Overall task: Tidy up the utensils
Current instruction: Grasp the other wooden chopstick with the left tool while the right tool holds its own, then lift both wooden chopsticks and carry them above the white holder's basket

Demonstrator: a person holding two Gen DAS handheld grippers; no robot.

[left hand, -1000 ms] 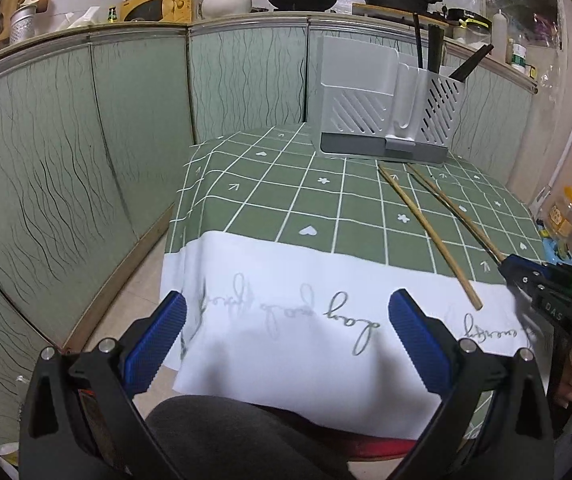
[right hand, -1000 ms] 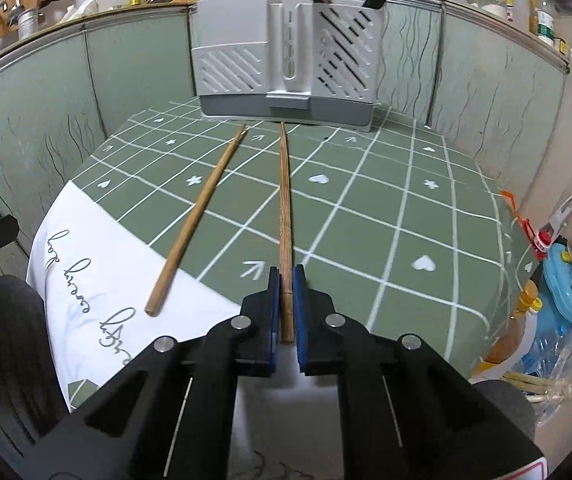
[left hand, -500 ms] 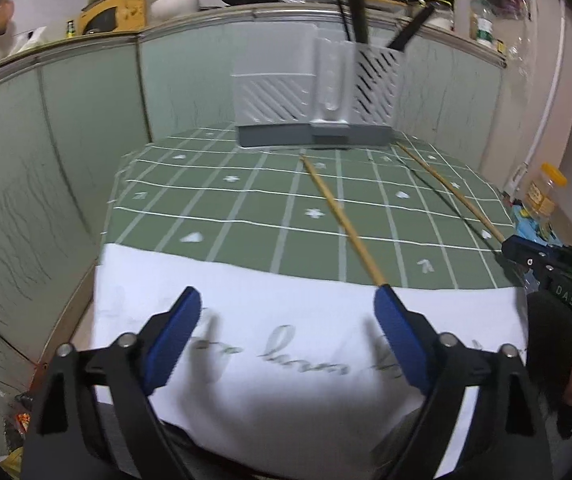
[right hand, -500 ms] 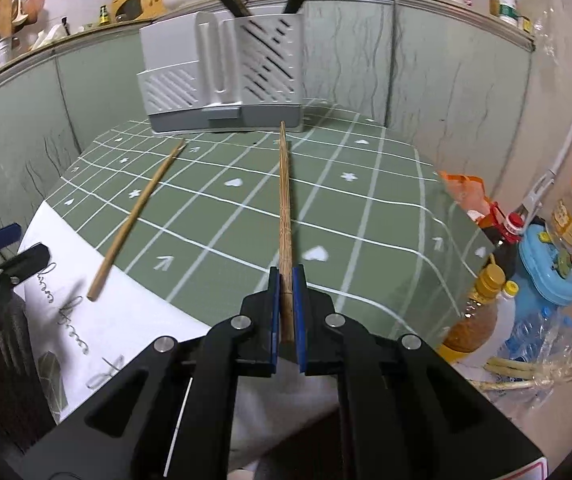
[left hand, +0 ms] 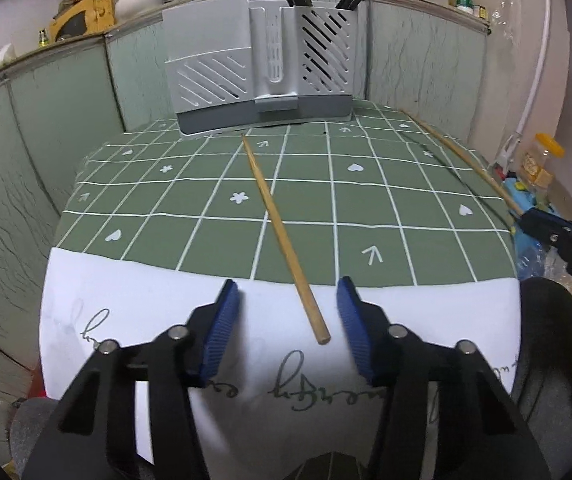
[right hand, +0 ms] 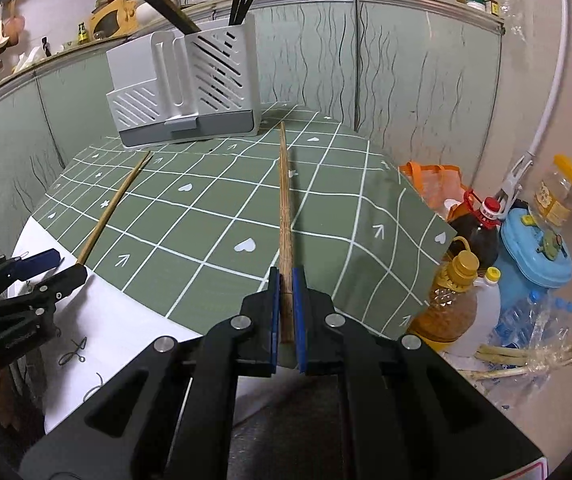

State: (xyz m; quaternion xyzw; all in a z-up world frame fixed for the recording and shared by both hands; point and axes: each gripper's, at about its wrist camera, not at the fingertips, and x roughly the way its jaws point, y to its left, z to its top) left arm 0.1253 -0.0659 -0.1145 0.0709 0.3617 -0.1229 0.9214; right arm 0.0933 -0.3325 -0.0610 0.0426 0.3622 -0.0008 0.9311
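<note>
A grey slotted utensil holder (left hand: pixel 257 80) (right hand: pixel 181 88) stands at the far end of the green checked tablecloth (left hand: pixel 426 208) (right hand: pixel 205 216), with dark utensils sticking out of it. One wooden chopstick (left hand: pixel 281 236) (right hand: pixel 113 204) lies loose on the cloth. Its near end sits between the blue pads of my left gripper (left hand: pixel 288 312) (right hand: pixel 45 268), whose jaws are closing and do not touch it. My right gripper (right hand: pixel 286 292) (left hand: pixel 526 216) is shut on the near end of a second chopstick (right hand: pixel 284 200) (left hand: pixel 462 160), which points toward the holder.
Green panelled walls close in the table's left and far sides. On the floor to the right stand an oil bottle (right hand: pixel 458 292), a dark bottle (right hand: pixel 482 232), a blue container (right hand: pixel 534 248) and a yellow-lidded jar (right hand: pixel 558 192). A white cloth border (left hand: pixel 145 304) covers the near edge.
My left gripper swung right to straddle the loose chopstick's near end, and its jaws narrowed. My right gripper carried its chopstick toward the table's right edge.
</note>
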